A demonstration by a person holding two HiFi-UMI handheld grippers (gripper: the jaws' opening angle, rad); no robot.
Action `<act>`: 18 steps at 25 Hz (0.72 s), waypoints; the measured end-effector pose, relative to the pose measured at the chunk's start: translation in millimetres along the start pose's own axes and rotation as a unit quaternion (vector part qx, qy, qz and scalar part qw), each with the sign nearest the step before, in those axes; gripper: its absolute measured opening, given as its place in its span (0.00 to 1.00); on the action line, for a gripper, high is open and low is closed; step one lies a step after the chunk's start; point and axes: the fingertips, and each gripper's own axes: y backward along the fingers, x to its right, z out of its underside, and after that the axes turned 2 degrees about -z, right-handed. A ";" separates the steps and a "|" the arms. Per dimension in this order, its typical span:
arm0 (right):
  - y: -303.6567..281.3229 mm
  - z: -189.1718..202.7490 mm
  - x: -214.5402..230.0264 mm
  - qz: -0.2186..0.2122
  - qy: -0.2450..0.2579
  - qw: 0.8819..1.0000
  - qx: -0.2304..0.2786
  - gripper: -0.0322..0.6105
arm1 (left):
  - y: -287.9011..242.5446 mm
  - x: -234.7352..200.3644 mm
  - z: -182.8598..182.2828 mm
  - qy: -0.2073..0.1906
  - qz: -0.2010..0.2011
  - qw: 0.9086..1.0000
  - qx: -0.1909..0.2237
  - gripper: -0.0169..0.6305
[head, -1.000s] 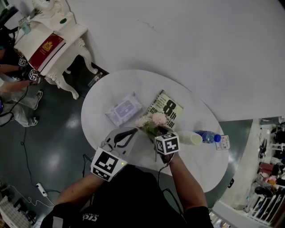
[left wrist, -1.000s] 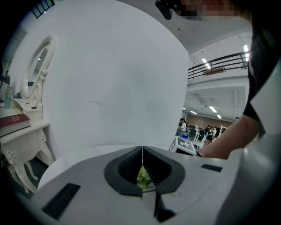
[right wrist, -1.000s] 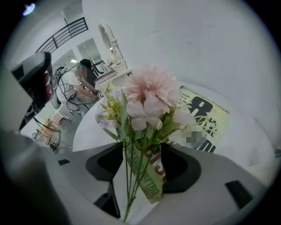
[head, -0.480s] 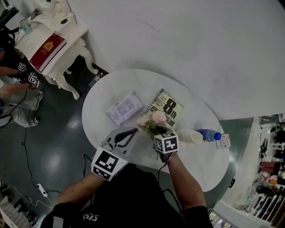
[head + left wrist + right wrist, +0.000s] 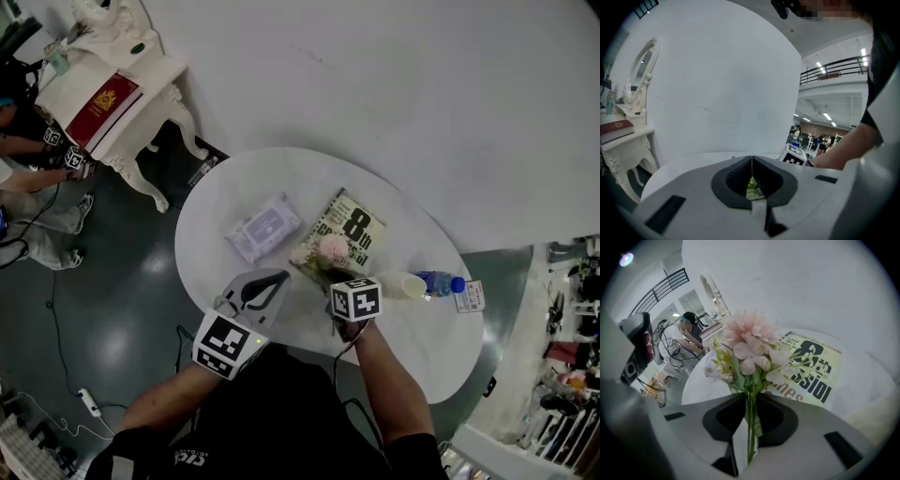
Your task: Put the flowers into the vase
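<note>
The right hand-held gripper [image 5: 750,399], its jaws just closing, pinches the stems of the flowers [image 5: 750,345]. The left hand-held gripper [image 5: 752,161] is closed and empty. A magazine [image 5: 352,228], a wipes pack [image 5: 263,228] and a bottle [image 5: 436,285] lie nearby on the tabletop [image 5: 225,187].

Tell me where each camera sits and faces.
Head view: on the person's head, facing steeply down at the round white table; both forearms, left gripper and right gripper show.
Left gripper view: rides the left gripper, facing along its shut jaws toward a white wall; the person's right forearm shows.
Right gripper view: rides the right gripper, facing down along jaws just closing on the pink flower bunch, stems between them.
Shared: head and right gripper views both show bunch and yellow-green printed magazine.
</note>
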 end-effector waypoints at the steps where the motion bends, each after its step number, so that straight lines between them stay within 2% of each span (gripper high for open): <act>1: 1.1 -0.1 0.7 -0.001 -0.002 1.000 0.002 0.18 | 0.1 0.7 -0.1 -0.001 0.001 1.000 0.000 0.04; 11: 24.4 -4.6 0.4 0.010 -0.012 0.999 0.038 0.17 | 3.6 10.9 -3.7 -0.004 0.021 1.000 -0.002 0.04; 18: 56.0 -19.0 -3.4 0.015 -0.030 0.995 0.093 0.16 | 2.3 20.9 -7.0 -0.011 0.046 0.999 -0.008 0.04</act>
